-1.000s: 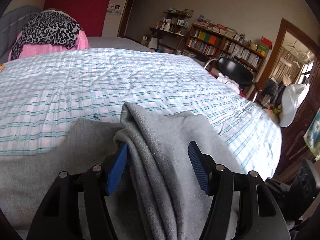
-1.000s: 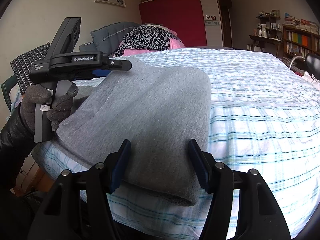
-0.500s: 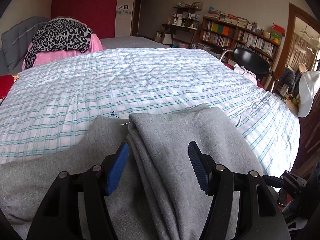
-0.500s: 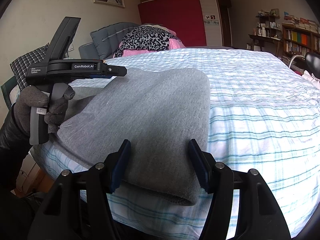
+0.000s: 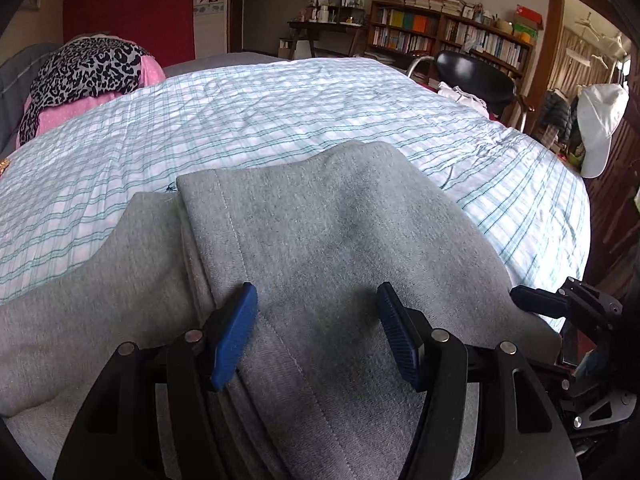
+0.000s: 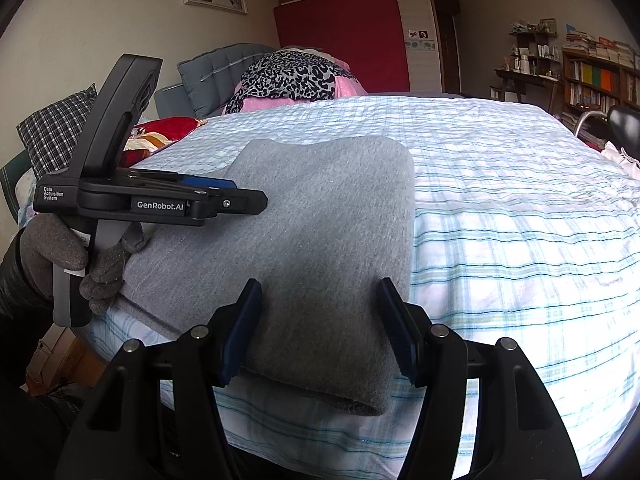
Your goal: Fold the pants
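Bedroom with bookshelves (image 5: 452, 36) behind, and a bed (image 6: 520, 208) under a checked blue-and-white sheet as work surface. Grey pants (image 6: 320, 232) already folded over into a thick stack near the bed's front edge, lying directly ahead of and under both tools. Left gripper (image 5: 316, 320) about half open, blue pads (image 5: 236, 332) apart over the top layer by its hem seam, gripping nothing. Right gripper (image 6: 320, 324) likewise about half open, straddling the near folded edge, not pinching. Probably the laying-down and smoothing step; next likely calls for pressing the layers flat or taking one end for another fold.
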`<state>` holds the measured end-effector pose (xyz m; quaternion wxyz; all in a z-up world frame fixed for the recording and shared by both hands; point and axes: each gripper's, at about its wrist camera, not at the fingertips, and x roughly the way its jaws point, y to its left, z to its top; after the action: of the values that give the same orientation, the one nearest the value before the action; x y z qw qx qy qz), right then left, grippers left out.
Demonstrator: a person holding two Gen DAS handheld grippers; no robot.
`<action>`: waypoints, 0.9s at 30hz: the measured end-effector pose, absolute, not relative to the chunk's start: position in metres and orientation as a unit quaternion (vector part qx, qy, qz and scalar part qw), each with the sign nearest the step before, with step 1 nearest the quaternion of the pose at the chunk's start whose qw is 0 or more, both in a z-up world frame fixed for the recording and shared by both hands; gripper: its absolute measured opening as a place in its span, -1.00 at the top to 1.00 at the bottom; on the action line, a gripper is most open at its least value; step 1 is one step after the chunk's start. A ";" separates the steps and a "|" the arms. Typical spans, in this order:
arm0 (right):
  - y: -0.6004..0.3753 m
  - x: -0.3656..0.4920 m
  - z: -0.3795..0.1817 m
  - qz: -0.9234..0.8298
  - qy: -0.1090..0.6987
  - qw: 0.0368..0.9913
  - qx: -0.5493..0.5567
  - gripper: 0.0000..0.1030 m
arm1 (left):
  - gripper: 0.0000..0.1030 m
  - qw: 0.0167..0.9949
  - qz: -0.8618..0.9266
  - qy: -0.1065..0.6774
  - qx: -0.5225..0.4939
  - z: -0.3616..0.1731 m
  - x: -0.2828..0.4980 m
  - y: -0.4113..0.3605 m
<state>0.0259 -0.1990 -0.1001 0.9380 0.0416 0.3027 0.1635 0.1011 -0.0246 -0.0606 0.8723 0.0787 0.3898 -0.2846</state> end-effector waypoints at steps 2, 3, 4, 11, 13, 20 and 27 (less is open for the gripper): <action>-0.199 0.025 -0.101 0.164 0.303 0.938 0.040 -0.20 | -0.21 0.875 -0.286 0.382 0.080 -0.064 0.097 -0.023; -0.198 0.025 -0.101 0.163 0.304 0.938 0.038 -0.20 | -0.21 0.877 -0.285 0.379 0.080 -0.065 0.096 -0.022; -0.197 0.026 -0.100 0.163 0.304 0.938 0.038 -0.20 | -0.21 0.877 -0.285 0.378 0.077 -0.065 0.095 -0.020; -0.207 0.027 -0.093 0.157 0.305 0.936 0.076 -0.20 | -0.21 0.878 -0.278 0.385 0.058 -0.051 0.092 -0.015; -0.215 0.029 -0.093 0.144 0.307 0.936 0.094 -0.20 | -0.23 0.881 -0.277 0.380 0.053 -0.043 0.089 -0.014; -0.232 0.039 -0.103 0.152 0.334 0.917 0.157 -0.20 | -0.32 0.880 -0.298 0.368 0.047 -0.018 0.079 -0.025; -0.234 0.037 -0.106 0.165 0.335 0.913 0.162 -0.18 | -0.48 0.854 -0.326 0.403 0.048 -0.017 0.089 -0.061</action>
<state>0.0374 -0.2336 -0.1057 0.9133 0.1615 0.3354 0.1654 0.0891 -0.0614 -0.0171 0.8539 0.0478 0.4031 -0.3257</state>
